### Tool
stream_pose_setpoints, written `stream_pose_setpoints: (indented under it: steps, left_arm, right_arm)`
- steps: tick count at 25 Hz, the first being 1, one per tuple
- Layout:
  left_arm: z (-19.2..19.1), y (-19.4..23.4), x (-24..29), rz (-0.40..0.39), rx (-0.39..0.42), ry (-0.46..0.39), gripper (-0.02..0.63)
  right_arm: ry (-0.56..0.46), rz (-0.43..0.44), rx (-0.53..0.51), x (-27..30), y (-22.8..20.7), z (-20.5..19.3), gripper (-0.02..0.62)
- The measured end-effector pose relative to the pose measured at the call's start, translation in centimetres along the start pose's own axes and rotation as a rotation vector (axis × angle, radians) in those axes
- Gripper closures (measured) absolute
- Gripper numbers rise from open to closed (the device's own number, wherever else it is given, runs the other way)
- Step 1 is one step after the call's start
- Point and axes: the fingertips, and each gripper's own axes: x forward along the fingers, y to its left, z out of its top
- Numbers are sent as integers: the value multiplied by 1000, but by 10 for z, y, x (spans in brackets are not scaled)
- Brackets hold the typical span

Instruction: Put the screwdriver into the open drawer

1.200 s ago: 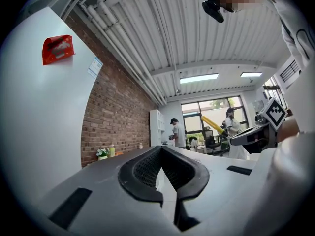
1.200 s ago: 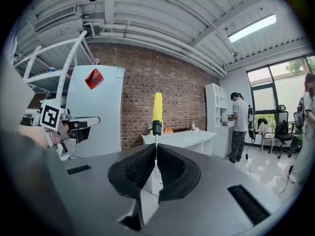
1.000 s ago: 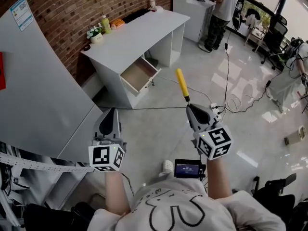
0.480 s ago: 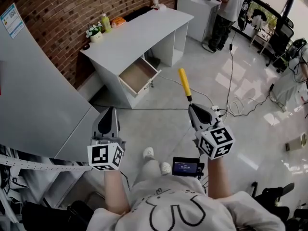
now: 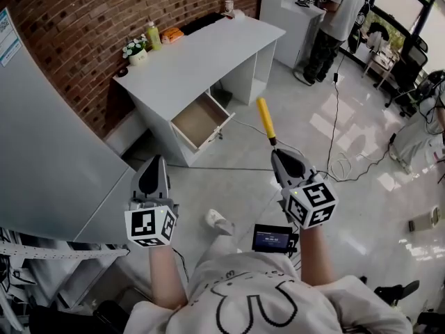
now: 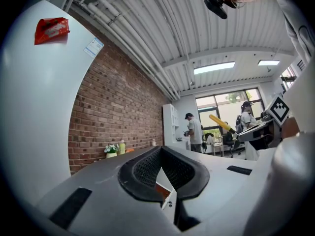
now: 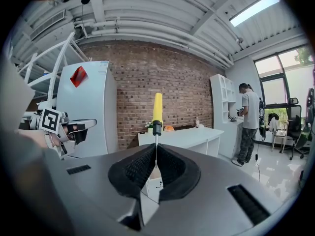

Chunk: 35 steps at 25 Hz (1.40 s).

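My right gripper (image 5: 279, 154) pinches the yellow-handled screwdriver (image 5: 264, 119) by its shaft, handle forward; the wood-lined drawer (image 5: 198, 120) stands pulled open.

The screwdriver (image 5: 264, 119) is yellow-handled, the desk (image 5: 201, 47) white, its drawer (image 5: 198, 120) wood-brown, the brick wall (image 5: 104, 12) red-brown.

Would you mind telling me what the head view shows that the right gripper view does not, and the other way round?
Only the head view looks down into the open drawer and shows the person's shoe. Only the right gripper view shows the right gripper shut on the thin shaft of the screwdriver, plus the ceiling pipes. Both show the screwdriver's yellow handle, the white desk, the brick wall and the left gripper.
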Motion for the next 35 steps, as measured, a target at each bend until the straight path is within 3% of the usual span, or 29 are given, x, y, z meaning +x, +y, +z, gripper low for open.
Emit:
stream_pose_setpoints:
  steps: [8,12,18,26,35]
  left_arm:
    - [-13,44,76,61,-17,13,594]
    - [-24,71,118,97,-67,14,594]
    - [-19,95,174,86,-53,3,594]
    - [-34,147,199,152,-63,23,594]
    - [-46,179,202,245,-72,39,594]
  right_arm:
    - [20,63,-59,93,-28,22,574]
    - [34,92,-72,144,-42,28,574]
    - [54,126,-66,211,-59,42,574]
    - [69,207,-73,292,-47,51,574]
    - [69,270,-61,341,-37,48,574]
